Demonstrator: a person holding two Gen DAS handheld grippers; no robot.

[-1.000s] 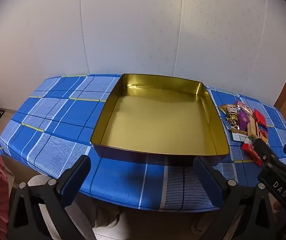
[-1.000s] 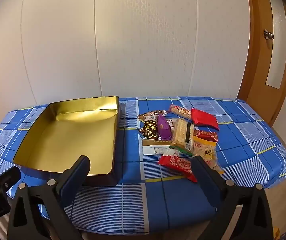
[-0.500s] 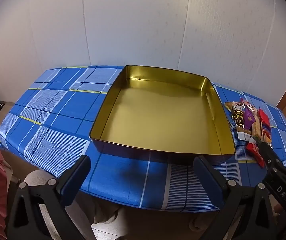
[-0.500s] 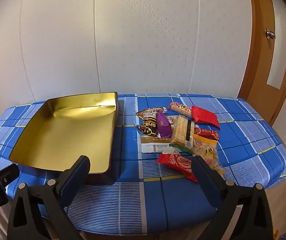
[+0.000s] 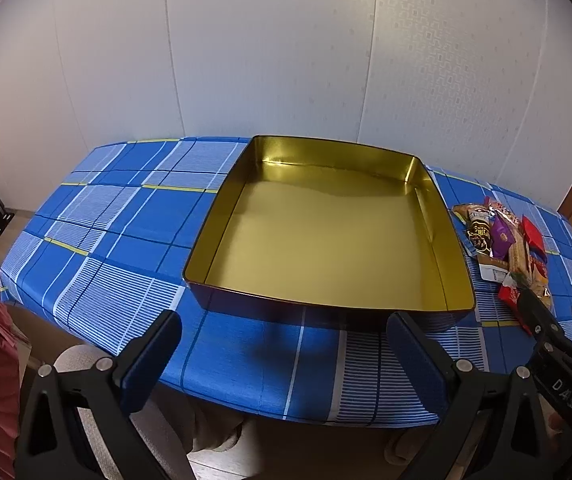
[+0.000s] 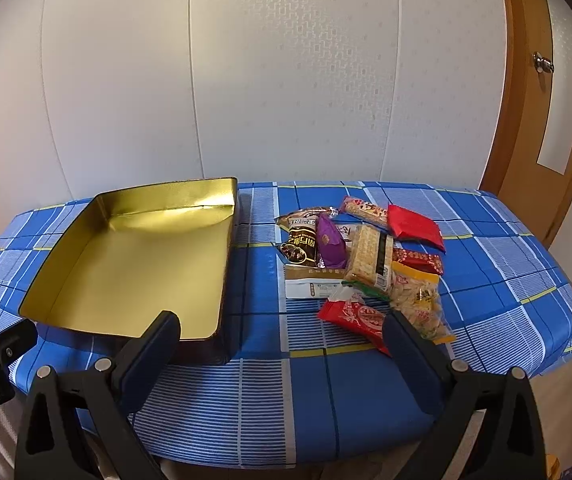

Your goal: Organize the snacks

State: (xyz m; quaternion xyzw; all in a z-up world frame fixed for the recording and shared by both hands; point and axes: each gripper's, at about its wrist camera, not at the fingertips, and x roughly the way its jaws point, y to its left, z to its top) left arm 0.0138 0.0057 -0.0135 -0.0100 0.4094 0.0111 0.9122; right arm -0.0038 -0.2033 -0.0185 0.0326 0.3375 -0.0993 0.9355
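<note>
- Surface (image 5: 126, 216): covered in a blue plaid cloth with white and yellow lines, standing against a pale panelled wall (image 6: 286, 80). A wooden door (image 6: 541, 112) with a round knob stands past the surface's right end.
- Gold-lined rectangular metal tin (image 5: 451, 240): open, shallow, dark on the outside, nothing in it. It sits about mid-surface, its near wall close to the surface's near edge. In the right wrist view the same tin (image 6: 66, 248) fills the left half of the surface.
- Pile of wrapped snacks (image 6: 365, 260): lies on the cloth just right of the tin, apart from it, toward the surface's right half. Packets overlap one another.
- In the pile: a dark brown packet with gold print (image 6: 299, 242) nearest the tin; a small purple packet (image 6: 329, 242) beside it; a long clear-wrapped cracker pack (image 6: 369, 258) across the middle; a flat red square pouch (image 6: 413, 226) at the far right; a red-and-white wrapper (image 6: 357, 318) at the near edge of the pile; a clear bag of pale nuts with a yellow top (image 6: 417, 300) beside that; a white flat box (image 6: 309, 284) under the others.
- Left gripper (image 5: 282, 344): black fingers spread wide, nothing between them, hovering over the near edge of the surface in front of the tin.
- Right gripper (image 6: 282, 340): fingers likewise wide apart and holding nothing, over the near edge, facing the gap between tin and pile. Its right finger (image 6: 409, 356) overlaps the red-and-white wrapper in view; contact cannot be told.
</note>
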